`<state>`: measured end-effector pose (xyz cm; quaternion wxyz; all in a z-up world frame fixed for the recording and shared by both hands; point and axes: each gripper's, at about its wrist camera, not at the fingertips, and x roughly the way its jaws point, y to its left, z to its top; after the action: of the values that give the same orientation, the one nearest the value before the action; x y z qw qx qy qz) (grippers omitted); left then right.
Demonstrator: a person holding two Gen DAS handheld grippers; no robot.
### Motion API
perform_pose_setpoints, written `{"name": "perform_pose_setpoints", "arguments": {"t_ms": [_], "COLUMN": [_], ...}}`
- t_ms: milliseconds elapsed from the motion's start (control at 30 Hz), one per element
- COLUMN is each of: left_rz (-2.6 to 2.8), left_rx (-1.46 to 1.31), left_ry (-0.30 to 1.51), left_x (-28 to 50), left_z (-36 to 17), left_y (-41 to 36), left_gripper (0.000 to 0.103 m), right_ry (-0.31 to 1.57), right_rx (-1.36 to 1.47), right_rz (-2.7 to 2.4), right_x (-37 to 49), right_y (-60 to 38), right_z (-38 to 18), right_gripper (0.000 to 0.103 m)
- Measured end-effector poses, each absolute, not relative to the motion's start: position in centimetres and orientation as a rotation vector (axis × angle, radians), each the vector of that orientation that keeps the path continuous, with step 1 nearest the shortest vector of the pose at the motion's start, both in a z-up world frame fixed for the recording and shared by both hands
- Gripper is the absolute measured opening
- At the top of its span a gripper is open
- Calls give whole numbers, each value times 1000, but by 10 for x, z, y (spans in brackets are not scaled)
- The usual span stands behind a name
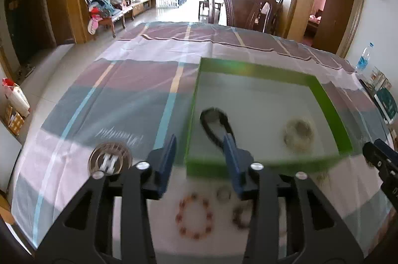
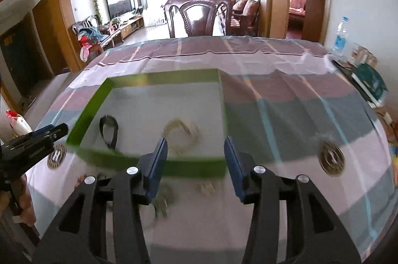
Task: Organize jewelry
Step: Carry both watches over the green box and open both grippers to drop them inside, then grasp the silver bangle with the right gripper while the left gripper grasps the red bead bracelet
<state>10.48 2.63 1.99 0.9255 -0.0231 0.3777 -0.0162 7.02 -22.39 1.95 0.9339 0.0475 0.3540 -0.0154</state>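
A green-walled tray holds a black band and a pale chain coil. My left gripper is open and empty over the tray's near left corner. Below it on the cloth lie a red bead bracelet, a small ring and a dark beaded piece. My right gripper is open and empty above the tray's near wall. A greyish chain and a small pale piece lie under it.
A round metal disc with an H lies left of the tray. Another round disc lies on the right. A dark wooden chair stands at the far edge. A bottle and books stand at the right.
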Motion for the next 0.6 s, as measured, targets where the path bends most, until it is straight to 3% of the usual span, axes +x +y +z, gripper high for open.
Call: {"name": "perform_pose_setpoints", "arguments": {"t_ms": [67, 267, 433, 600], "left_rz": [-28, -1, 15, 4], "left_rx": [-44, 24, 37, 36], "left_ry": [747, 782, 828, 853], "left_x": [84, 56, 58, 56], "left_z": [15, -21, -37, -45], "left_y": [28, 25, 31, 31], "left_gripper": [59, 59, 49, 49], "right_ry": [725, 827, 858, 880], "right_rx": [93, 38, 43, 28], "right_rz": [-27, -68, 4, 102], "right_x": [51, 39, 44, 51], "right_y": [-226, -221, -205, -174], "right_z": [9, -38, -47, -51], "right_gripper": [47, 47, 46, 45]}}
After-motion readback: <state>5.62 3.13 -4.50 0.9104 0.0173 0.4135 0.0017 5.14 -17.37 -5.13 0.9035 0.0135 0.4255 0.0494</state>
